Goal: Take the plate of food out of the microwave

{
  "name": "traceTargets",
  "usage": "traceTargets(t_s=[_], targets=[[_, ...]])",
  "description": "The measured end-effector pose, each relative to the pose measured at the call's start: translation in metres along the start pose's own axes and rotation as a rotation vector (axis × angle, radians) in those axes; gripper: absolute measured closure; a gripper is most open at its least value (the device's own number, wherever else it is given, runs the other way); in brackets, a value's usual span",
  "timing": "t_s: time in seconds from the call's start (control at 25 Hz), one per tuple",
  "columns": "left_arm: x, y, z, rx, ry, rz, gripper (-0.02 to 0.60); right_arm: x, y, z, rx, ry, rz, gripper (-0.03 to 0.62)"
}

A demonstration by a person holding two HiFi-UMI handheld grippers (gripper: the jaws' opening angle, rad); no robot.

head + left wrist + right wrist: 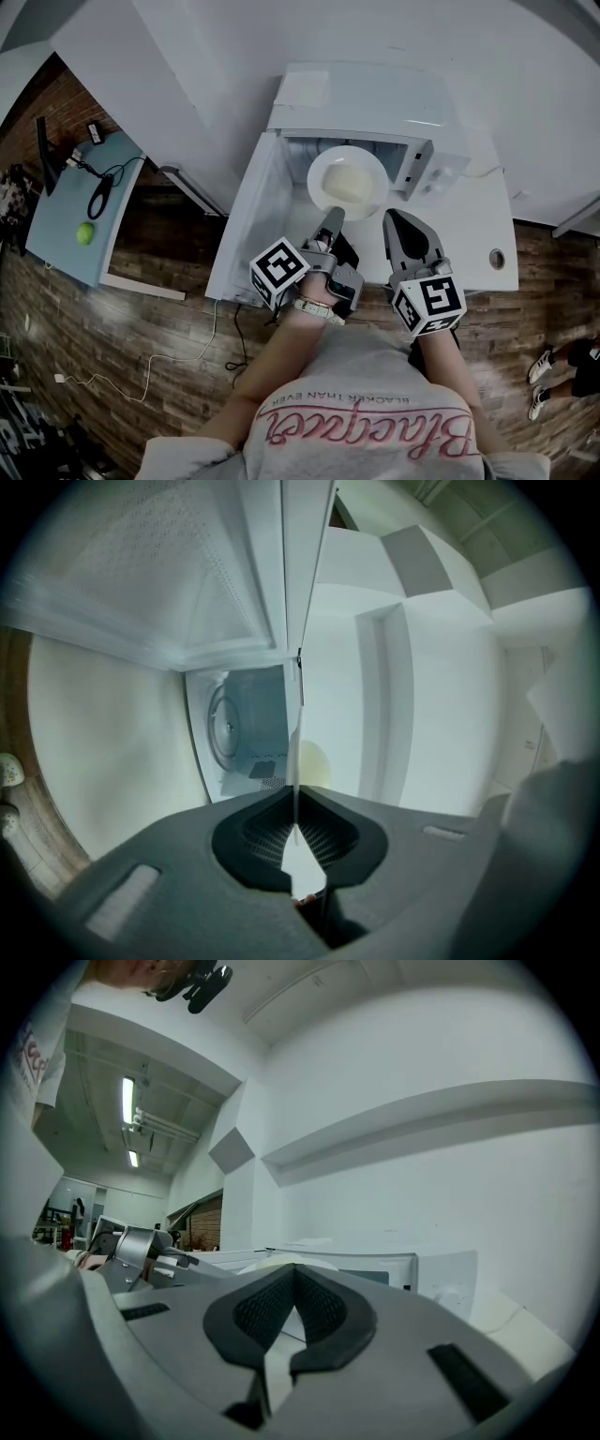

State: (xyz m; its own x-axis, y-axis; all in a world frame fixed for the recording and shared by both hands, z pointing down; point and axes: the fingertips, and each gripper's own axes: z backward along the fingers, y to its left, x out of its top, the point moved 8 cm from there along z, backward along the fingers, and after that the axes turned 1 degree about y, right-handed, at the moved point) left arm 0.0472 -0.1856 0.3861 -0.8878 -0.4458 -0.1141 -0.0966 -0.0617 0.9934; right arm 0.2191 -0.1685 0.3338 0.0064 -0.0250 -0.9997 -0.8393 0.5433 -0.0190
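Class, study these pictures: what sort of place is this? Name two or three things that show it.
Probably a lab or workshop, not a home kitchen: the microwave stands on a plain white table, loose cables trail across the wooden floor, and strip lights hang overhead.

Left tool [332, 217] clamped, right tool [394, 221] closed

White walls [216, 56] rise above a plank floor [141, 328], white counter [487, 234] and blue table [61, 220].

Head view looks steeply down on the microwave [366, 122]; both gripper views face it level.
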Motion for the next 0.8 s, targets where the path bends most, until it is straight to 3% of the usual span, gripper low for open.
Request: traceTargets(t_s=[0.8], targets=[[-0.0004, 0.0037, -0.0058, 0.0, 0.02, 0.014, 0.563, -0.0053, -0.0015, -0.0017, 0.001, 0.014, -0.006, 0.586]])
